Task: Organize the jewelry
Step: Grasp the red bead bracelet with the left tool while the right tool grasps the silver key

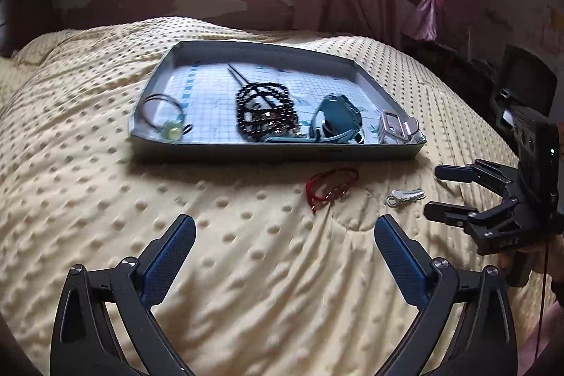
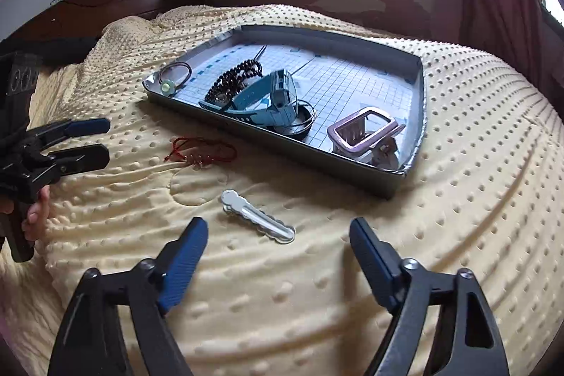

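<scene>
Right gripper [image 2: 278, 256], black with blue ribbed pads, jaws spread wide and empty above the cream dotted bedspread [image 2: 476, 164]. Just beyond its fingertips, toward 12 o'clock, lies the flat silver metal hair clip with scalloped edge [image 2: 257, 216], slanting from 10 to 4 o'clock. It looks light, thin, stiff and likely slippery; a grip across its narrow width near mid-length should serve, the soft quilt letting the pads sink under it. Left gripper [image 1: 284, 244], likewise spread and empty, points at the red braided cord bracelet [image 1: 331, 187] at 1 o'clock: limp, light, best pinched at its bunched strands. Beyond both sits the shallow grey tray with grid-printed liner [image 1: 282, 154], holding beads, a blue watch and a claw clip.
</scene>
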Tool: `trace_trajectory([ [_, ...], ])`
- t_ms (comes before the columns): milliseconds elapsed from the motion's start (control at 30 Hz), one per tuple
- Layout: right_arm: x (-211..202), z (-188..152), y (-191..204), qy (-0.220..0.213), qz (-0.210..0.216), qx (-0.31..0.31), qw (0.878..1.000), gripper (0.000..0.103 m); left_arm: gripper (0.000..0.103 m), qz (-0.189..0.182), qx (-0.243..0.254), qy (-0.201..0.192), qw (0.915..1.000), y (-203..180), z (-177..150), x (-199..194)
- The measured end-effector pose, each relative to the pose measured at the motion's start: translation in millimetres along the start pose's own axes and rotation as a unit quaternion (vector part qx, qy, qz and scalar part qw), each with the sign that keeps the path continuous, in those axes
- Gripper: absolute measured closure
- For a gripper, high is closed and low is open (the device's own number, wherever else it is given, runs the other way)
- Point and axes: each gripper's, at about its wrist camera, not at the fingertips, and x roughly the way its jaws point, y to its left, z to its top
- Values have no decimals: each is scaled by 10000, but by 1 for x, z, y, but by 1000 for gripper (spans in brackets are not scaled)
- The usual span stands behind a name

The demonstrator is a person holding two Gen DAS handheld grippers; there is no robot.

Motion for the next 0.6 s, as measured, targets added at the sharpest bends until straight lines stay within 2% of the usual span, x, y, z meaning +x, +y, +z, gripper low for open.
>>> trace_trajectory([
  [67,6,0,-3,57,96,-31,9999,34,8,-71,131,67,9999,-2,5,11],
  [167,10,0,-4,77,177,-61,9998,34,9,-97,213,148,9996,-3,10,26],
  [467,11,0,-12,48,254,67,9996,44,10,-209,179,290,9992,-1,14,46],
  [500,11,0,-12,55,259,75,9996,44,11,-217,208,312,9991,-3,14,47],
  [600,13,-1,-12,67,266,55,9996,45,24,-233,262,408,9986,-4,16,51],
])
